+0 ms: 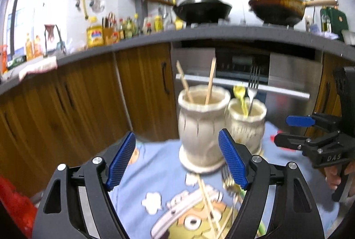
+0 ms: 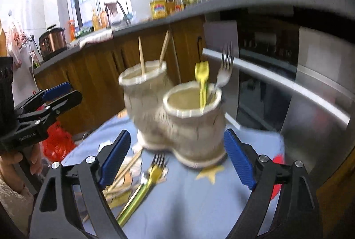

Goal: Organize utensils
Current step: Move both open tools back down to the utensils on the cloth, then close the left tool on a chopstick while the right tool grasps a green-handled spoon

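Two cream pots (image 1: 200,126) stand touching each other just ahead of both grippers on a blue cartoon cloth (image 2: 199,201). The taller pot holds two wooden chopsticks (image 1: 209,81); the shorter pot (image 2: 195,119) holds one yellow spoon (image 2: 202,83) and one metal fork (image 2: 224,70). The left gripper (image 1: 177,160) has its jaws spread wide with nothing between them, and the right gripper (image 2: 177,160) is likewise spread and empty. Loose utensils lie on the cloth close below and between the fingers: at least two chopsticks (image 2: 124,170), one fork (image 2: 158,160) and one yellow-green handled piece (image 2: 137,196), though blur keeps the chopstick count uncertain. Chopsticks look light, stiff and thin, likely to roll or slip, so a pinch near the middle across the shaft seems best. Forks are probably heavier at the tines and smooth; taking the handle just behind the head should keep them from swinging. Ceramic pots look heavy, stable and breakable, so they are better left unbumped.
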A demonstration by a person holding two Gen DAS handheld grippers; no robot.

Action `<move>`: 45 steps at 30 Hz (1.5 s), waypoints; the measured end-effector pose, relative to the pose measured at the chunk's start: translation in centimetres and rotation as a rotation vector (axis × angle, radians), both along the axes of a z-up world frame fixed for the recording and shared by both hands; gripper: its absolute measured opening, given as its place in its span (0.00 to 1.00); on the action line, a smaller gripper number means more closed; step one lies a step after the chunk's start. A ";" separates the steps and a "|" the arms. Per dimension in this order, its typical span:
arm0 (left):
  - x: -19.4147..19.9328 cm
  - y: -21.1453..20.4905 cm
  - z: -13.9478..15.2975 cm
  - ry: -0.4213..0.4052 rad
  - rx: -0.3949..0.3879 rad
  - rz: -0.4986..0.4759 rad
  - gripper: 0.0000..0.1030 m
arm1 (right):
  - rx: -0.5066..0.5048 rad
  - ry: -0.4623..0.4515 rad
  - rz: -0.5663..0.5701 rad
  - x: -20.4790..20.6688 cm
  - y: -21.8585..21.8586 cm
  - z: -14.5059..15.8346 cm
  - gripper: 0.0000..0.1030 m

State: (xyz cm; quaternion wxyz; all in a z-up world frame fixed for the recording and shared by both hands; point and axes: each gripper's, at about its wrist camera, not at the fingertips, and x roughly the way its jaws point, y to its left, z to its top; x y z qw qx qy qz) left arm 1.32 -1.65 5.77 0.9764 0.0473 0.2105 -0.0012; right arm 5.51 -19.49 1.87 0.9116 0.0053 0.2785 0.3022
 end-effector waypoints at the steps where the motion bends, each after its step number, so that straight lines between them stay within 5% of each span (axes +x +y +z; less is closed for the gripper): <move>1: 0.0 0.1 -0.6 0.023 -0.010 0.003 0.75 | -0.009 0.018 0.001 0.1 0.2 -0.6 0.82; 15: 2.8 0.8 -8.7 0.358 -0.035 0.031 0.75 | -0.124 0.091 0.050 0.1 2.8 -4.1 0.81; 23: 3.2 0.4 -10.1 0.420 -0.042 -0.003 0.68 | -0.148 0.131 0.071 0.6 3.4 -4.9 0.71; 35: 4.1 -0.9 -10.5 0.488 -0.007 -0.045 0.34 | -0.170 0.183 0.131 1.0 5.2 -6.0 0.37; 39: 4.8 -1.1 -10.6 0.488 -0.005 -0.047 0.32 | -0.150 0.213 0.134 1.5 5.3 -6.3 0.25; 45: 5.6 -1.1 -10.7 0.484 -0.011 -0.041 0.28 | -0.128 0.243 0.131 2.4 5.9 -6.5 0.25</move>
